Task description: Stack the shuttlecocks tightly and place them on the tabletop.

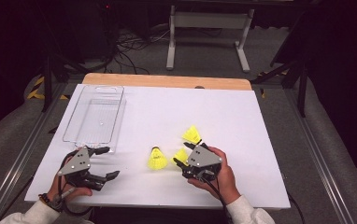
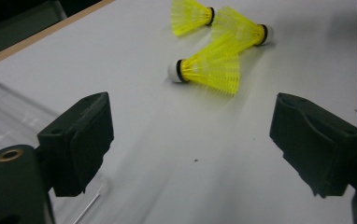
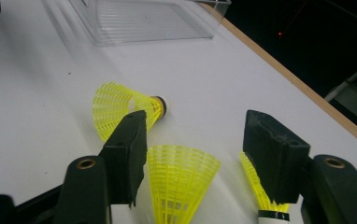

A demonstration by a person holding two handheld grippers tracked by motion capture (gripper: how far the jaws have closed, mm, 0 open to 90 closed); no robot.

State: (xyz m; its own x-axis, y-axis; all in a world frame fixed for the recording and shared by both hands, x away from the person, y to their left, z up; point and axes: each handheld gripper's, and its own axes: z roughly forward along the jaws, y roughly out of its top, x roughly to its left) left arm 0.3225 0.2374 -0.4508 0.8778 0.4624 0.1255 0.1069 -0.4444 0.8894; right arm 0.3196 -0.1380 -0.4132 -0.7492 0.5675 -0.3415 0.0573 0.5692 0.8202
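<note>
- High view: three yellow shuttlecocks lie loose on the white surface, one alone [image 1: 157,159] at 9 o'clock of the right gripper [image 1: 186,156], two beside it. A clear plastic tray [image 1: 94,115] sits at 12 o'clock of the left gripper [image 1: 108,162], likely their destination.
- Left gripper view: jaws wide apart, nothing between; the nearest shuttlecock [image 2: 208,69] lies on its side, white cork tip, black band, ribbed mesh skirt, at 12 o'clock.
- Right gripper view: jaws apart, straddling a flared skirt [image 3: 179,182] without pressing it, probably lining up a grasp on the springy cone; ridged tray at 12 o'clock.
</note>
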